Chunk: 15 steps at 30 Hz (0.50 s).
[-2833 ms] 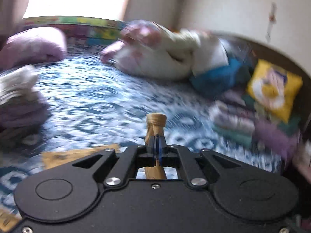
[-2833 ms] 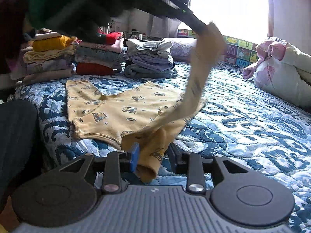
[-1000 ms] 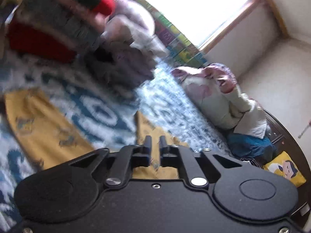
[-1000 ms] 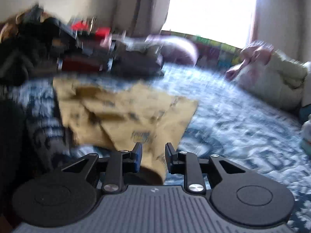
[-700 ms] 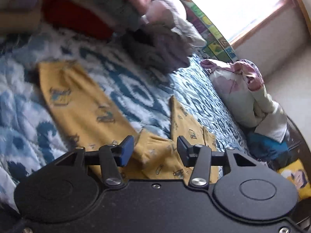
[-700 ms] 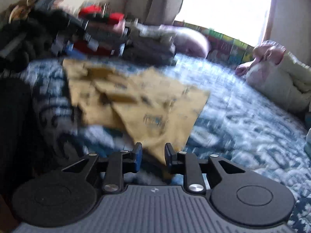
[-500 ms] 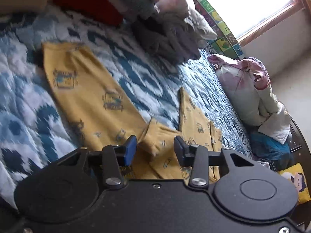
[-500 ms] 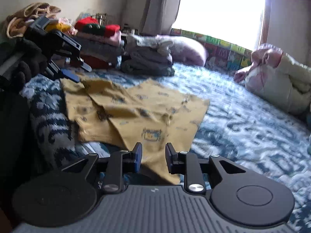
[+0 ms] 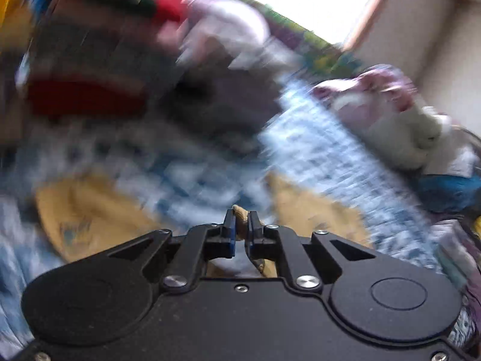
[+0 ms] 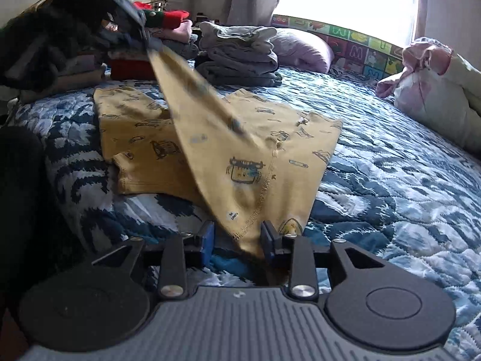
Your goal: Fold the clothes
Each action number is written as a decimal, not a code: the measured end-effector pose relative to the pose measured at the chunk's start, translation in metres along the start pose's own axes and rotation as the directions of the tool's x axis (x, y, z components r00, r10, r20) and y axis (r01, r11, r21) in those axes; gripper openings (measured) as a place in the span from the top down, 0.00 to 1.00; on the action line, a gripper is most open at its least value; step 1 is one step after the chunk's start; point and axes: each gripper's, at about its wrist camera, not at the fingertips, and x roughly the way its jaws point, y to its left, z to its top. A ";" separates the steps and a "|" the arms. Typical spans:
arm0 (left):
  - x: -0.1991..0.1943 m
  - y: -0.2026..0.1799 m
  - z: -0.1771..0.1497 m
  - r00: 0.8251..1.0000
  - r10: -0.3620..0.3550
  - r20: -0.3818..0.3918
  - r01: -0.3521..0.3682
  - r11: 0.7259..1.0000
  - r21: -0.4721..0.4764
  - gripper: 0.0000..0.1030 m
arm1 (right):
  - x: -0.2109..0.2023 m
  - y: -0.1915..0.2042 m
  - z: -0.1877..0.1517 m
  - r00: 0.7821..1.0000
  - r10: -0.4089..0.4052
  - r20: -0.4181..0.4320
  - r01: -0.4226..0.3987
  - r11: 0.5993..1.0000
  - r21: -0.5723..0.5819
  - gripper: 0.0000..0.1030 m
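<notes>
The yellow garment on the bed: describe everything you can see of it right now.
The yellow garment is soft, knit-looking cloth printed with small cartoon vehicles, with stitched seams and a small round sticker near its lower edge. Most of it lies flat on the blue patterned quilt. One strip is lifted taut toward the upper left, pinched in the left gripper, whose jaws have just closed on it. Its near edge sits between the jaws of the right gripper, which have just been opening and stand apart from it.
</notes>
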 end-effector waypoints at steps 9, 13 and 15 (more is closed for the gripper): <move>0.003 0.020 -0.005 0.999 -0.045 -0.006 0.044 0.993 -0.113 0.92 | -0.023 0.011 0.000 0.993 -0.041 0.112 0.053 0.993 -0.104 0.65; 0.010 0.025 -0.015 0.998 -0.049 -0.028 0.043 0.986 -0.164 0.76 | -0.006 0.001 0.000 0.998 -0.035 0.050 0.038 0.998 -0.051 0.64; 0.015 0.021 -0.014 0.999 -0.048 -0.021 0.045 0.987 -0.155 0.81 | -0.002 0.004 0.000 0.999 -0.022 0.030 0.024 0.998 -0.054 0.61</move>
